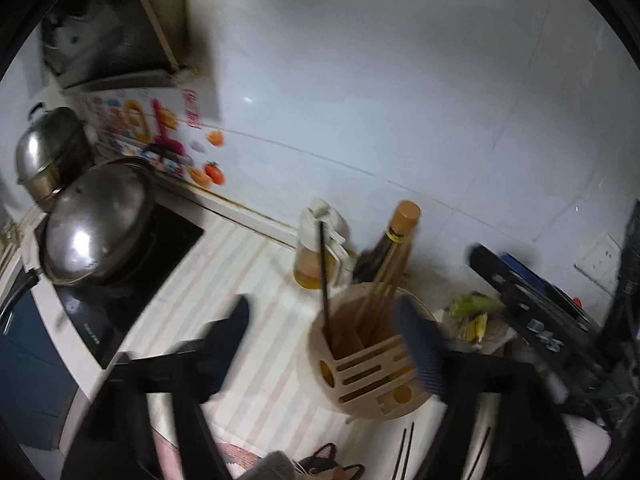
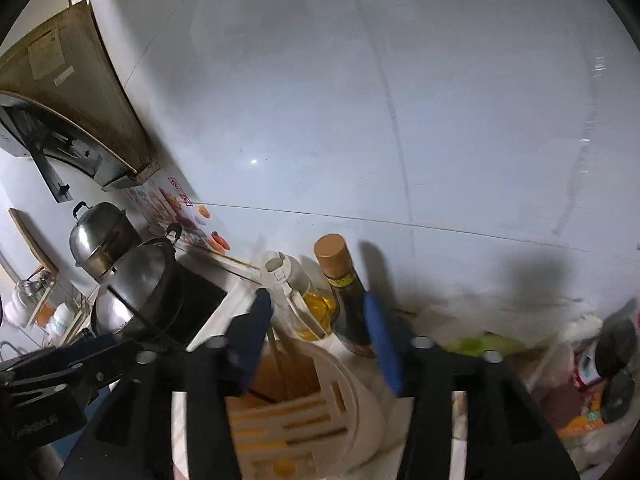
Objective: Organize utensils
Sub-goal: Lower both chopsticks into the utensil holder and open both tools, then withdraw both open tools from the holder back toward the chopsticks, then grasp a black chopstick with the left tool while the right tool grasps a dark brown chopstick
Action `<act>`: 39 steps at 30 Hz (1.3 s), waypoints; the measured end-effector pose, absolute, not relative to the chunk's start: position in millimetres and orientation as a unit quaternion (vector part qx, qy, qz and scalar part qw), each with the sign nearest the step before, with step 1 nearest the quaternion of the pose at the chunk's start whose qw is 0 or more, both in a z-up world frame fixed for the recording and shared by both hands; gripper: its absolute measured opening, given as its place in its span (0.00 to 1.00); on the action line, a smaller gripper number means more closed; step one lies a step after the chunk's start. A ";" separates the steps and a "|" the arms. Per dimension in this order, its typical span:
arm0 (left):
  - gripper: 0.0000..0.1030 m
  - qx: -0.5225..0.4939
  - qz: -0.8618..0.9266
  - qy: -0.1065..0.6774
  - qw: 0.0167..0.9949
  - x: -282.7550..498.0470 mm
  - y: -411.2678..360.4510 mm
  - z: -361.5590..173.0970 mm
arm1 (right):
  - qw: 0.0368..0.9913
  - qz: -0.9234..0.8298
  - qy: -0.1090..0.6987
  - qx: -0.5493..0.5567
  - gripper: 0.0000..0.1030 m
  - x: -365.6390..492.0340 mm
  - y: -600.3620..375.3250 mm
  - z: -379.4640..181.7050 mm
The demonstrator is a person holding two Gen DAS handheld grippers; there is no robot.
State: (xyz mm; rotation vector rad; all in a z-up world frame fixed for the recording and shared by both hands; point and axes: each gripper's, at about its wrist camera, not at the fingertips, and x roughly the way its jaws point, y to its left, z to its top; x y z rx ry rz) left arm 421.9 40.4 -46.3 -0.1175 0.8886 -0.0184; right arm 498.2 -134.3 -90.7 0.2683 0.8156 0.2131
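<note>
Our left gripper (image 1: pixel 320 344) sits closest in the left wrist view, jaws spread wide w/ nothing between the fingers, hovering just above the beige utensil holder (image 1: pixel 372 364). Its right finger (image 1: pixel 420 344) overlaps the holder's rim in the frame; we can't tell if it touches. Holder stands upright on the striped surface (image 1: pixel 240 280), slotted front facing us. Inside we see one dark chopstick (image 1: pixel 323 276) leaning upright in the left compartment & a pair of light wooden chopsticks (image 1: pixel 384 280) tilted toward the back. More dark chopsticks (image 1: pixel 404 456) lie flat on the surface in front of the holder, near the frame's bottom edge.

Our right gripper (image 2: pixel 316 344) is also spread apart, empty, positioned right over the same holder (image 2: pixel 296 420), w/ one wooden stick showing just beside its left finger (image 2: pixel 252 340).

Behind the holder, near the wall: an oil bottle (image 1: pixel 316 248) w/ a white pump top & a dark sauce bottle (image 1: pixel 394 240) w/ a tan cap, side by side. At left, a lidded wok (image 1: pixel 96 220) sits on the black cooktop (image 1: pixel 132 280), w/ a steel steamer pot (image 1: pixel 48 148) behind it. Green veg scraps (image 1: pixel 472 312) lie to the holder's right; blurred.
</note>
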 end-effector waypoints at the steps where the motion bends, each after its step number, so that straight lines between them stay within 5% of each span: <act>1: 0.77 -0.058 -0.006 0.422 0.905 416.7 43.3 -44.4 | 0.904 0.099 0.395 0.133 0.55 490.6 -139.4 -86.2; 5: 1.00 -0.058 0.013 0.405 0.913 393.1 53.4 -47.7 | 0.899 0.076 0.409 0.135 0.71 464.3 -155.8 -77.8; 12: 1.00 -0.056 0.031 0.426 0.903 356.1 60.9 -84.2 | 0.891 0.045 0.430 0.140 0.97 401.5 -173.0 -94.0; 23: 1.00 0.005 0.038 0.502 0.864 306.1 38.6 -180.2 | 0.843 -0.008 0.517 0.149 0.97 331.8 -196.8 -184.9; 28: 1.00 0.035 0.043 0.545 0.837 290.3 24.7 -226.0 | 0.781 0.004 0.604 0.156 0.56 317.7 -195.6 -255.9; 31: 1.00 0.047 0.042 0.561 0.825 284.9 18.1 -244.9 | 0.750 0.007 0.644 0.147 0.45 310.1 -187.7 -295.5; 38: 1.00 0.066 0.044 0.589 0.804 276.6 9.3 -277.0 | 0.722 -0.010 0.683 0.110 0.38 290.1 -168.2 -350.1; 39: 1.00 0.067 0.043 0.593 0.802 276.0 9.1 -279.8 | 0.733 -0.013 0.674 0.093 0.29 288.1 -163.9 -347.5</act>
